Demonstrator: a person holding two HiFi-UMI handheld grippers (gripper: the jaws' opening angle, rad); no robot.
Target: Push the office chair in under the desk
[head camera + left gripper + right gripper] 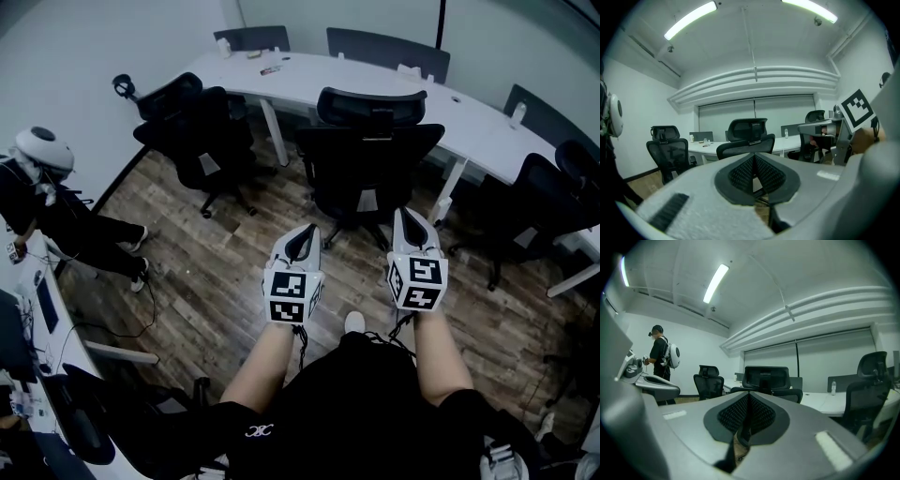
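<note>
**Item – office chair, black, mesh back with headrest.** Stands at 12 o'clock from the person, its back towards them and its front facing the table. It is drawn out from the table's edge, not tucked under. Both gripper views show it dead ahead and apart from the tips.

**Item – left tongs, right tongs.** Each is closed tip to tip with nothing between the pads. They are held side by side, pointing at the chair back and short of it.

**Step in hand:** the approach – no contact with the chair yet, by my reading.

**Next move calls for:** setting both closed tips against the backrest, one on each side of the spine. An even push towards 12 o'clock should then roll the chair straight rather than let it swivel. The white table leg at 1 o'clock looks close enough to catch the base.

**Hard to make out:**
- The seat and castors are mostly hidden behind the backrest.
- How far the seat already reaches under the table cannot be told.
- A second chair stands at 10 o'clock.
- A person at 9 o'clock is cut off by the frame edge.
</note>
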